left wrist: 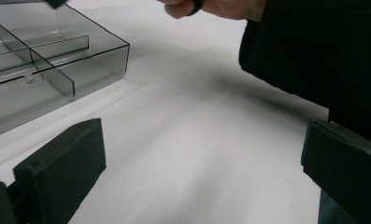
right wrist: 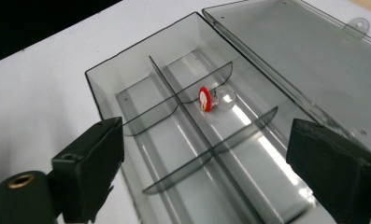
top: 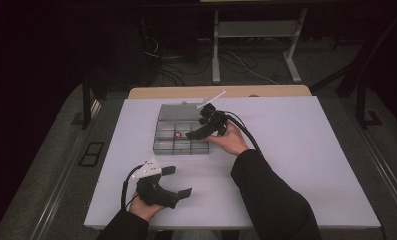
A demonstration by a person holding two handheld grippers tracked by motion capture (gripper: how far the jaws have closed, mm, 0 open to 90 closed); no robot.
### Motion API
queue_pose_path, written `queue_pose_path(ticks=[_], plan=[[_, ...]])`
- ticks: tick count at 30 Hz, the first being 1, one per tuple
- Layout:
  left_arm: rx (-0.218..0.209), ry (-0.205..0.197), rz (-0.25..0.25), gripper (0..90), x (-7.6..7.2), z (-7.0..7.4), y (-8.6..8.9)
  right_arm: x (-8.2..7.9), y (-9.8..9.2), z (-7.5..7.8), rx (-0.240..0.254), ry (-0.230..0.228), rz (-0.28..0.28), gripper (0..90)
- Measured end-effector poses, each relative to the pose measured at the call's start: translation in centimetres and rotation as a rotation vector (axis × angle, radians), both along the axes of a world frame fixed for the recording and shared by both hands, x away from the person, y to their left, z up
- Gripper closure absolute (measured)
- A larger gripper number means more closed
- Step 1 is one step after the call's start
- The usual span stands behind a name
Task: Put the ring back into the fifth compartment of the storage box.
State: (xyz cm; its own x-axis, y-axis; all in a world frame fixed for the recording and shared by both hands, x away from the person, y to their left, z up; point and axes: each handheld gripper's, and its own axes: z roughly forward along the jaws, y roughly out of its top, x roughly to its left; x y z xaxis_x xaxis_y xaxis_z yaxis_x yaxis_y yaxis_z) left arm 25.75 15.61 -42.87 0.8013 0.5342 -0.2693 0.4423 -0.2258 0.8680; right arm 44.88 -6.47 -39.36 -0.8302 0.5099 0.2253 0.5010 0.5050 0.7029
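My right fingers [right wrist: 206, 154] hang spread above the smoky clear plastic compartment box [right wrist: 127, 84], its small red-and-clear bead [right wrist: 211, 99] dropped; next, fetch another. Left fingers [left wrist: 202, 172] rest spread.

a small clear bulb with a red cap [right wrist: 210, 99] lies on its side. it rests in a middle compartment of the smoky transparent divided box [right wrist: 141, 100], whose lid lies open flat.

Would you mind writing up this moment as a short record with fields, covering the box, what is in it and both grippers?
box: clear divided box, lid open, on white table
contents: small red and clear piece in a middle compartment of the row by the lid
right gripper: over the box, jaws open, nothing between them
left gripper: near table's front edge, jaws open, empty
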Motion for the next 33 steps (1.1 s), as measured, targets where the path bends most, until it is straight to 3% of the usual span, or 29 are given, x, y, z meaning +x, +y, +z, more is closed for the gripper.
queue_pose_path(ticks=[1,4,15,33], plan=[[0.001,0.0,0.0,0.0,0.0,0.0,0.0,-0.2,-0.2,0.0,-0.013,0.001,0.0,0.0],[0.001,-0.001,0.001,0.0,0.0,0.0,0.0,-1.1,-0.9,0.2,-0.027,-0.011,-0.005,0.1],[0.002,0.001,0.002,0.0,0.0,-0.1,-0.1,-4.6,-4.9,1.4,0.036,-0.031,-0.023,0.2],[0.006,0.006,0.009,0.0,-0.1,-0.1,-0.1,-9.9,-11.1,2.6,0.033,-0.095,-0.058,0.2]])
